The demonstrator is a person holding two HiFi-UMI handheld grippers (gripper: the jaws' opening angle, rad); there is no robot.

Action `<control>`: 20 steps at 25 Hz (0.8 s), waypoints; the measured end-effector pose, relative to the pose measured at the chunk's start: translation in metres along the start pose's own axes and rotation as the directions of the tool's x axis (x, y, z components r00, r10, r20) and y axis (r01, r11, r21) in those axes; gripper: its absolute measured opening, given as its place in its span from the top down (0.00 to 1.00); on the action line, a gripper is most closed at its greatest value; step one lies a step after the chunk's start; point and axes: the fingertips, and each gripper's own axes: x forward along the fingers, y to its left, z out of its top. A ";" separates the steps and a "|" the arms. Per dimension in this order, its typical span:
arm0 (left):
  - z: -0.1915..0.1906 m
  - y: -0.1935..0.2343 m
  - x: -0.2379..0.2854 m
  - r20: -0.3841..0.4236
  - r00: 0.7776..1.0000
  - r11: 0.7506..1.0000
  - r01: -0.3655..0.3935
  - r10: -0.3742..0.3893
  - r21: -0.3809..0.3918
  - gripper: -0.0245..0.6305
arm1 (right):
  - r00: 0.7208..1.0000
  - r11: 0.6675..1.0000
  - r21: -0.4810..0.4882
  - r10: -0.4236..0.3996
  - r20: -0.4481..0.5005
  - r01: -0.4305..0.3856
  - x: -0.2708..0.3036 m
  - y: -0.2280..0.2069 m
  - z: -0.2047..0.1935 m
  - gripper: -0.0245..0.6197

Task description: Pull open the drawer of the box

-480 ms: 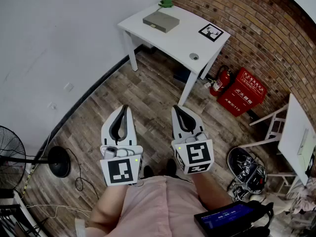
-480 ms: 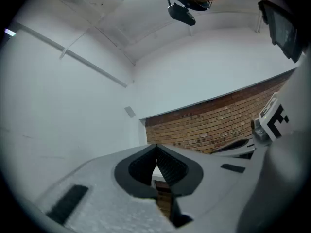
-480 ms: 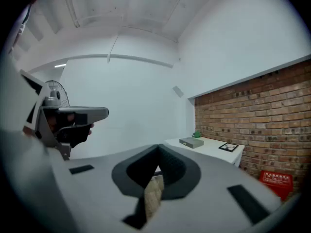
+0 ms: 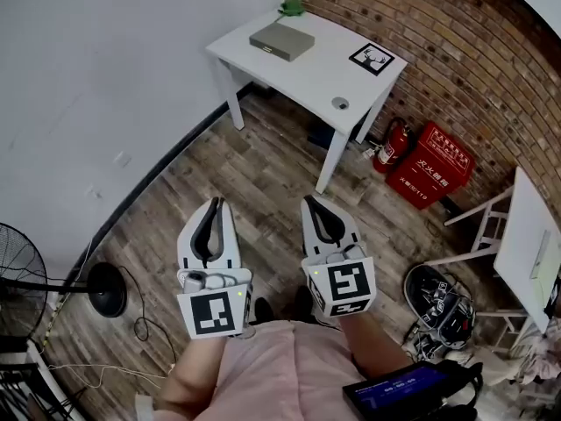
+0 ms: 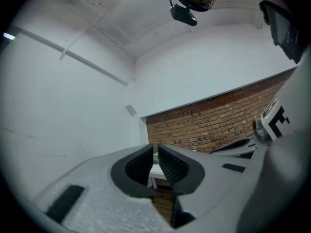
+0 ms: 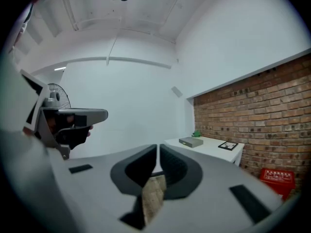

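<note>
Wood-plank flooring was seen beneath both claws. The left claw and the right claw were held side by side, each clenched on nothing — jaws pressed together. Farther out, the box was found on the table by the brick wall, well apart from either claw. Its drawer could not be made out — the box would best be approached squarely and one claw opened before any pull.
</note>
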 end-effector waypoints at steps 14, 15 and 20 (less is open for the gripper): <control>0.000 -0.038 0.024 -0.017 0.997 0.997 -0.073 0.073 0.018 0.77 | 0.997 0.997 -0.016 0.075 0.004 -0.075 0.011 -0.050 -0.001 0.73; -0.003 -0.037 0.026 -0.023 0.997 0.997 -0.076 0.077 0.016 0.77 | 0.997 0.997 -0.014 0.078 -0.001 -0.078 0.015 -0.051 -0.003 0.73; -0.019 -0.026 0.044 -0.054 0.994 0.996 -0.093 0.093 0.014 0.75 | 0.996 0.997 -0.004 0.082 -0.024 -0.082 0.040 -0.060 -0.014 0.73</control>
